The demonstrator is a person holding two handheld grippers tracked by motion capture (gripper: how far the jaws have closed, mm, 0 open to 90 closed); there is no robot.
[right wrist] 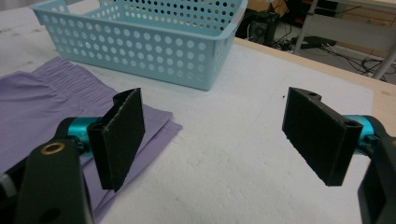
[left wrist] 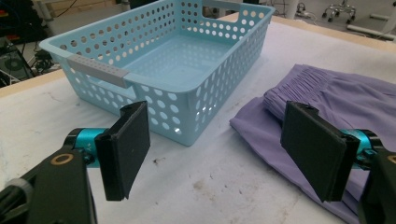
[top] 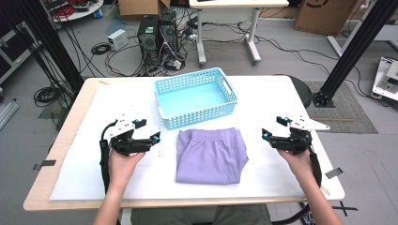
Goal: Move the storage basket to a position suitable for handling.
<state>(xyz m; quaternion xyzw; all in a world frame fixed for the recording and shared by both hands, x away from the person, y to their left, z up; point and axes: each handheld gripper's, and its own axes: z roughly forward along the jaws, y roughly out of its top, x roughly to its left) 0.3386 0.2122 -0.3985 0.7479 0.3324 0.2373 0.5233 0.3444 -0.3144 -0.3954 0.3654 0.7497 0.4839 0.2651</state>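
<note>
A folded pair of purple shorts lies on the white table cover, near the front middle. Just behind them stands an empty light-blue perforated basket. My left gripper is open, held to the left of the shorts, apart from them. My right gripper is open, held to their right. In the left gripper view the basket is ahead and the shorts lie right of the jaws. In the right gripper view the shorts lie at the left and the basket stands beyond.
The white cover lies over a wooden table. Black frame posts rise at both back corners. Computers, cables and another desk stand on the floor behind.
</note>
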